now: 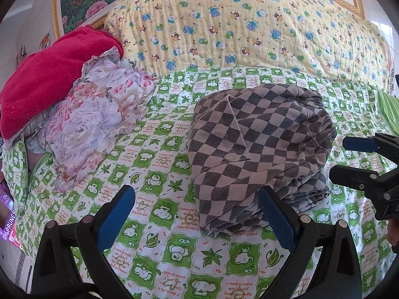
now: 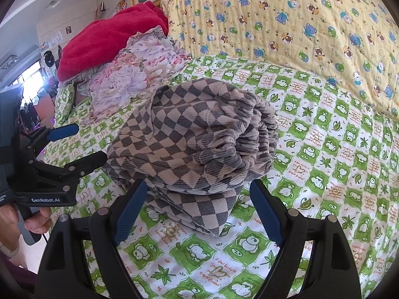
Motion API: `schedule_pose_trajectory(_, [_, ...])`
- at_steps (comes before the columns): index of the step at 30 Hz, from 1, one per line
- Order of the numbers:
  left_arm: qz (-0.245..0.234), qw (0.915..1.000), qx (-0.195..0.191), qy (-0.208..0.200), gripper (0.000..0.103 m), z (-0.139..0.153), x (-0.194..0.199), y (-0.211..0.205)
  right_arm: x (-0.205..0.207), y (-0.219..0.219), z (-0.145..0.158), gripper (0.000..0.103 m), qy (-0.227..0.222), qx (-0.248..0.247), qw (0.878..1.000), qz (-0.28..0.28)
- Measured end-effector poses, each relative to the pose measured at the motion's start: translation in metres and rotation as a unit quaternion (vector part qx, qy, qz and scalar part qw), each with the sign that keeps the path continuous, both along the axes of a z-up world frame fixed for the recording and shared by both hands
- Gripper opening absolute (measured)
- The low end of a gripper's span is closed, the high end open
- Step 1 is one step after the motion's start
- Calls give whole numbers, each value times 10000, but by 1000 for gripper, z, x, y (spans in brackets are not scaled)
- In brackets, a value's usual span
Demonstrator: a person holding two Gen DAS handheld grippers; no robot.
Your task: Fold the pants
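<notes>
1. Pants [image 1: 256, 144], checkered grey and tan, folded into a thick bundle on the green-and-white quilt [image 1: 154, 199]; just right of the floral cloth [image 1: 99, 124] and red blanket [image 1: 49, 74], in front of the yellow bear-print cover [image 1: 224, 25].
2. Left gripper [image 1: 197, 211] spread wide, holding nothing; right blue finger just beside the bundle's near left edge, contact unclear.
3. Right gripper [image 2: 197, 214] likewise wide apart and empty; left finger close against the stacked layers at the near corner, right finger over bare quilt.
4. Likely all but folded, judging by the stacked layers.
5. Risk: top layer sliding off or the stack springing apart, if a finger catches an edge on withdrawal or the soft quilt sags beneath; bulky gathered waistband [image 2: 259, 134] likely to push the fold up.
6. Long axis running from the near corner away toward the yellow cover; waistband facing right in the right wrist view.
</notes>
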State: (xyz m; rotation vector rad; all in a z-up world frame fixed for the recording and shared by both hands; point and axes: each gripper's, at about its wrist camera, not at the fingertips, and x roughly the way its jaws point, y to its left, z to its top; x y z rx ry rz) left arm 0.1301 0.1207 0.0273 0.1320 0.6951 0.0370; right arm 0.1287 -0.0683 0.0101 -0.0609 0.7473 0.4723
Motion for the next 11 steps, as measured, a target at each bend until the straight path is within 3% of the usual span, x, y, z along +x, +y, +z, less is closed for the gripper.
schedule_pose_trajectory(11, [-38,9999,111,-19,100,5,-1,-9,1,-1,-1,85,65,139,9999,-3])
